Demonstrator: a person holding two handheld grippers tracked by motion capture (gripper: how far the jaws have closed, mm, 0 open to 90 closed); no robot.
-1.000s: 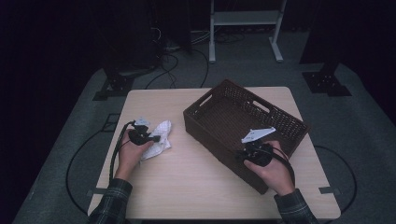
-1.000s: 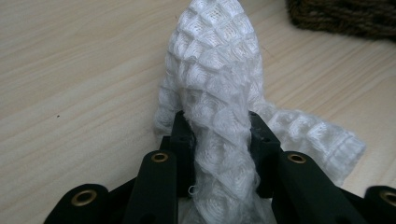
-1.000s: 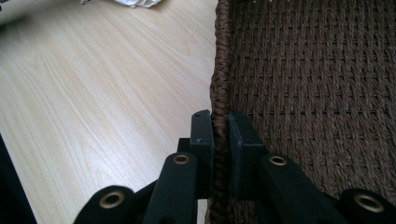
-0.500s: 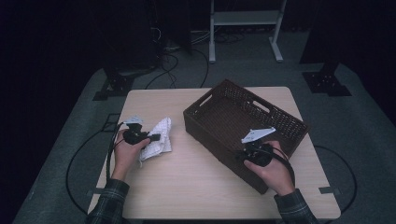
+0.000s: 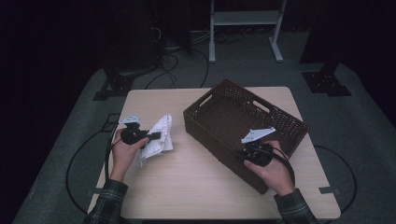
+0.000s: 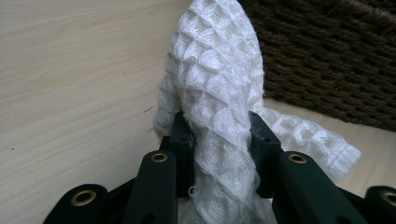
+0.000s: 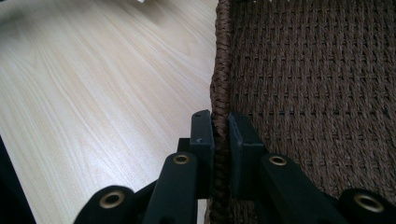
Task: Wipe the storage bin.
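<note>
My left gripper (image 5: 156, 136) is pinching the white waffle-weave cloth (image 5: 156, 138), its jaws closed on a bunched fold of the fabric. In the left gripper view the cloth (image 6: 219, 107) rises in a peak between my two black pads (image 6: 182, 135) and spills out to the right of them, a hemmed corner hanging toward the surface (image 6: 74, 70). From the high view the cloth sits over the left part of the light wood surface (image 5: 187, 182), just beside the near-left wall of the dark brown woven basket (image 5: 224, 135) but apart from it. Part of the cloth hangs below my gripper; whether its lower end touches the surface I cannot tell.

My right gripper (image 5: 250, 151) is clamped on the basket's rim at its near wall. In the right gripper view my jaws stand pressed against the braided edge (image 7: 221, 93) from both sides, one pad (image 7: 203, 135) outside over the surface and the other inside over the basket's woven floor (image 7: 317, 93).

The basket lies at an angle on the right half of the surface, its long sides running from near right to far left. My left hand (image 5: 123, 151) and right hand (image 5: 275, 172) come in from the near edge, both in plaid sleeves.
</note>
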